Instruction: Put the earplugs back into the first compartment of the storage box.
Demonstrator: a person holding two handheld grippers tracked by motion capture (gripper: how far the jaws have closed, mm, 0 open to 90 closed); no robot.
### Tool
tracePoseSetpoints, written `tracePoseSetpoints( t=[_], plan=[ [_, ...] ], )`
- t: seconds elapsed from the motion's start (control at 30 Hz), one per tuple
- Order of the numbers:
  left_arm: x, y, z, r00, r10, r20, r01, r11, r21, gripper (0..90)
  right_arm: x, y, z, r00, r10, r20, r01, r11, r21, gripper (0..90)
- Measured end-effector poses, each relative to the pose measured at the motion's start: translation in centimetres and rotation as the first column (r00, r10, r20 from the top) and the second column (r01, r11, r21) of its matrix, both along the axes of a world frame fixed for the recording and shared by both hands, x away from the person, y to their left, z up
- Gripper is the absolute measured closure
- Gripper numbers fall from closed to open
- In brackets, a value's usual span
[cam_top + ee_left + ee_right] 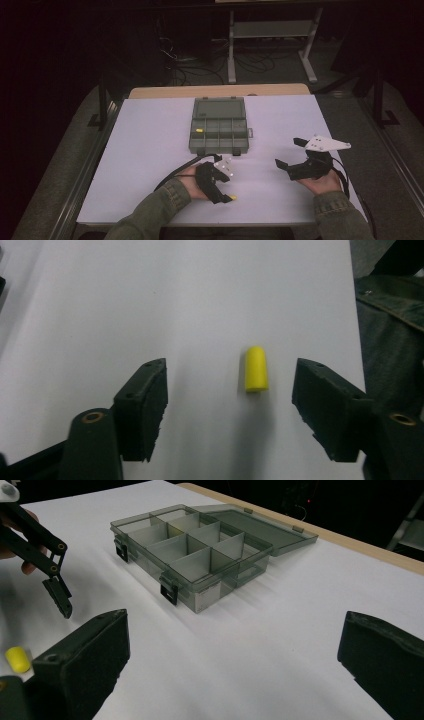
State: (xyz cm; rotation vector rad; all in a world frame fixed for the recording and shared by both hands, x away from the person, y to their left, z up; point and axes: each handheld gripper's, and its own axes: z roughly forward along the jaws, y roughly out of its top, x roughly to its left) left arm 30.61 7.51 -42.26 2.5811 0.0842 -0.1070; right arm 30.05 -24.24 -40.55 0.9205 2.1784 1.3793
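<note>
My left claw [230, 405] sits low over the white desk [150, 150] at its near edge, jaws parted with a small yellow foam plug, rounded at one end, [256, 369] lying flat between them. Neither pad touches it: the plug rests nearer the right-hand jaw in the left gripper view, with bare desk on both sides, so nothing is gripped. From the high view I see the same plug as a yellow speck just at the tips of that claw [224, 192], near the front edge of the desk.

My right claw [289, 155] is held above the desk on the right side, well apart from the plug, its jaws spread wide with nothing between them (the right gripper view looks straight through the gap to bare desk).

The smoky grey translucent plastic compartment box [218, 131] stands toward the middle of the desk, beyond both claws, its lid folded back flat behind it. It is split into small cells, and one cell on its left side holds another yellow piece [199, 130], too small for me to make out further.
</note>
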Motion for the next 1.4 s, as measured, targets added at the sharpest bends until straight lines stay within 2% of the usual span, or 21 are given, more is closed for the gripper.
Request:
tracePoseSetpoints(
  t=[0.1, 0.33, 0.53, 0.63, 0.73, 0.83, 1.07, 1.23, 1.4],
  plan=[
    [-0.2, -0.2, -0.1, 0.9998, -0.010, 0.014, 0.010, 0.9999, 0.009, 35.5, 0.0, 0.1, 0.0, 1.0000, 0.002, -0.001, -0.002, 1.0000, -0.003, 0.0],
    [-0.7, -0.8, -0.5, 0.9987, -0.048, 0.014, 0.048, 0.9984, 0.030, 45.6, 0.0, 0.0, 0.0, 1.0000, -0.002, -0.002, 0.002, 1.0000, -0.003, 0.0],
    [-1.0, -0.9, -0.5, 0.9956, -0.075, 0.057, 0.073, 0.9968, 0.033, 63.6, 0.0, 0.0, 0.0, 1.0000, 0.000, 0.000, 0.000, 1.0000, -0.004, 0.0],
    [-1.1, -0.9, -0.5, 0.9942, -0.092, 0.055, 0.090, 0.9953, 0.034, 71.8, 0.0, 0.0, 0.0, 1.0000, 0.000, -0.001, 0.000, 1.0000, -0.004, 0.0],
    [-1.2, -1.0, -0.4, 0.9946, -0.089, 0.053, 0.087, 0.9955, 0.037, 79.1, 0.0, 0.0, 0.0, 1.0000, 0.000, 0.000, 0.000, 1.0000, -0.004, 0.0],
    [-1.0, -0.9, -0.3, 0.9952, -0.085, 0.050, 0.083, 0.9959, 0.035, 80.5, 0.0, 0.0, 0.0, 1.0000, 0.000, -0.001, 0.000, 1.0000, -0.005, 0.0],
    [-0.3, 0.0, 0.9, 0.9980, -0.056, 0.030, 0.056, 0.9984, -0.002, 80.8, 0.0, 0.0, 0.0, 1.0000, -0.001, -0.001, 0.001, 1.0000, -0.004, 0.0],
    [0.1, 0.7, 2.2, 0.9974, -0.046, 0.056, 0.046, 0.9989, -0.009, 80.8, 0.0, 0.1, 0.0, 1.0000, -0.002, -0.001, 0.002, 1.0000, -0.005, 0.0],
    [0.6, 1.4, 3.2, 0.9976, -0.024, 0.064, 0.026, 0.9994, -0.022, 80.8, 0.0, 0.0, 0.0, 1.0000, -0.004, -0.003, 0.004, 1.0000, -0.004, 0.0]
  ],
)
